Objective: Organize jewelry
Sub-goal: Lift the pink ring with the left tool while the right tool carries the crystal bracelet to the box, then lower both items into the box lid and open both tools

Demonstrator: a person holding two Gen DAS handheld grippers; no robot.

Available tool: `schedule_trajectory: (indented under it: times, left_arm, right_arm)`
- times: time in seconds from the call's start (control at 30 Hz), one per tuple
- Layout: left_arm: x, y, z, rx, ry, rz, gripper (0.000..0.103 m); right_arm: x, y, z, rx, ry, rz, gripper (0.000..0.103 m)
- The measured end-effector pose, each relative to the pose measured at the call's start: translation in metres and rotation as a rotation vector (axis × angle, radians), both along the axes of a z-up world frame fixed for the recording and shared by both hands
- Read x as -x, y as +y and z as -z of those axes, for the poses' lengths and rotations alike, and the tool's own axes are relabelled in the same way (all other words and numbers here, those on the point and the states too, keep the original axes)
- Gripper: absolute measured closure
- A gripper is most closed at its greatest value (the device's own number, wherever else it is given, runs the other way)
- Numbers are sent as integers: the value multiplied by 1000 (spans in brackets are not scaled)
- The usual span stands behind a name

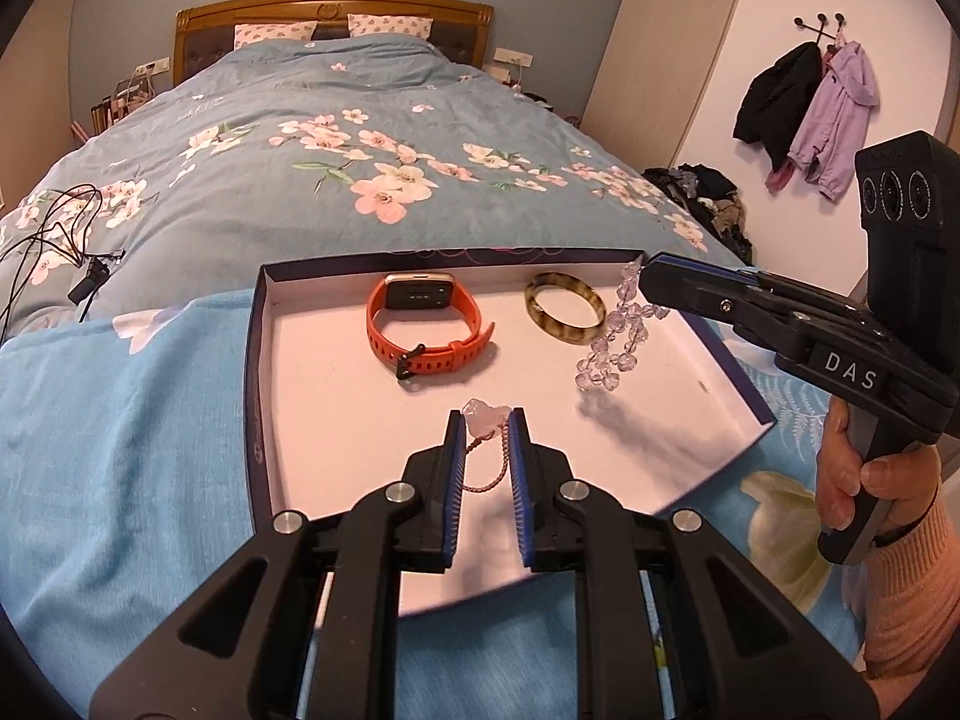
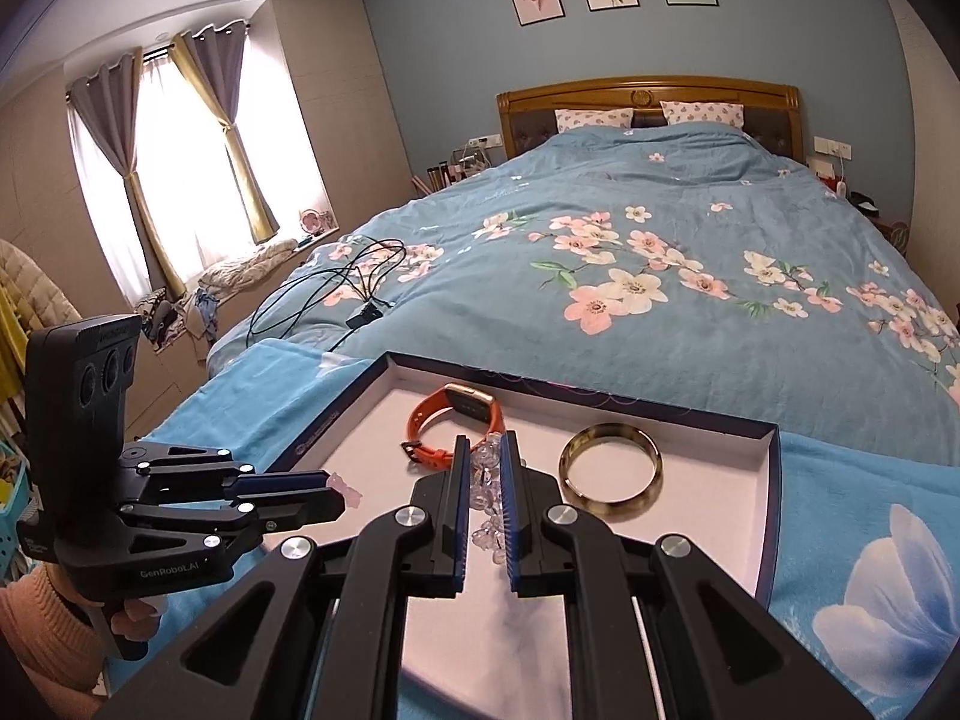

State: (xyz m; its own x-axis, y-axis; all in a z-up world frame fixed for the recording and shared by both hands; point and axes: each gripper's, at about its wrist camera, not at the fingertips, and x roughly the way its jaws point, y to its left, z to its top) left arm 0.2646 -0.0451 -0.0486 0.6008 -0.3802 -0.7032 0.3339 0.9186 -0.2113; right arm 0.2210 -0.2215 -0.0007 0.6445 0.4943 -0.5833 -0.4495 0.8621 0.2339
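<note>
Left tool (image 1: 487, 420) clenched on pink pendant chain (image 1: 485, 414); right tool (image 2: 483, 450) clenched on crystal bracelet (image 2: 487, 483) over my tray (image 1: 600, 456); watch (image 1: 429, 318) at 12 o'clock.

Shallow white-lined box lid (image 1: 270, 372) on the bed, orange smartwatch (image 1: 423, 324) buckled on its side, amber bangle (image 1: 564, 307) lying flat beside it, clear bead bracelet (image 1: 612, 336) dangling, pink pendant chain (image 1: 486, 420) pinched.

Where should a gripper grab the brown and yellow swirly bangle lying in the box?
Best to pinch the brown and yellow swirly bangle across its rim, one finger inside the hole and one outside, coming down from above. It lies flat on the floor of the shallow white-lined box, so nothing can slide beneath it. Its right side looks clearest, away from the orange strap watch.
</note>
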Motion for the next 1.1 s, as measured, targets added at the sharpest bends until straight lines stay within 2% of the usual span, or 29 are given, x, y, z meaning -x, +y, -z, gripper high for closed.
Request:
schedule_trajectory:
  times: [0.23,0.9,1.1]
  left_arm:
    - [-19,0,8,-6,17,-15,88]
    - [-57,-10,40,-34,91,-25,88]
    - [-58,-10,42,-32,97,-37,83]
  right_arm:
    - [-19,-3,14,-3,53,2,95]
    - [-23,-24,35,99,117,58,94]
    - [-25,-30,39,111,138,81,90]
